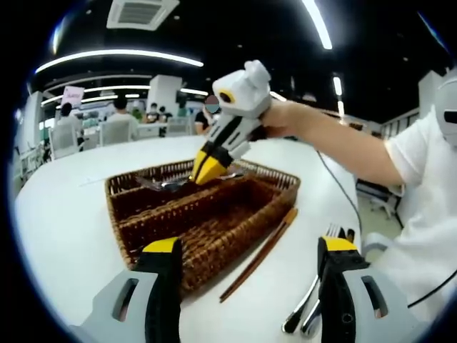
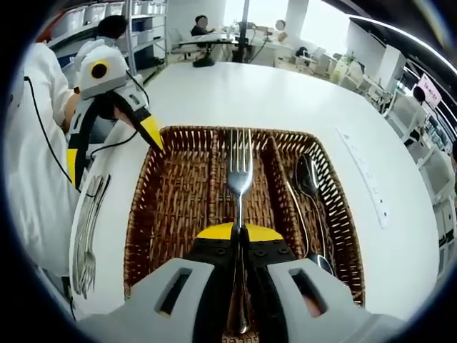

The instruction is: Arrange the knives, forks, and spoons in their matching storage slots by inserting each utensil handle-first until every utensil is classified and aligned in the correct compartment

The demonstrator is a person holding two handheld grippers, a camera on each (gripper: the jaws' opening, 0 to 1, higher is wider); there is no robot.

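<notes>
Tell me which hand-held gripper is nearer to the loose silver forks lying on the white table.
Left hand-held gripper: the loose silver forks lie beside its jaw. Right hand-held gripper is over the brown wicker tray, farther away.

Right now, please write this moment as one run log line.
right gripper: shut on fork | over wicker tray middle slot | spoon in side slot | left gripper: open

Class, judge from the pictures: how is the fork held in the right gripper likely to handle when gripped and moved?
The fork looks like polished metal, so probably stiff, and it may slip. The right gripper pinches only its thin handle, tines out over the wicker tray, so it might pivot if bumped.
</notes>
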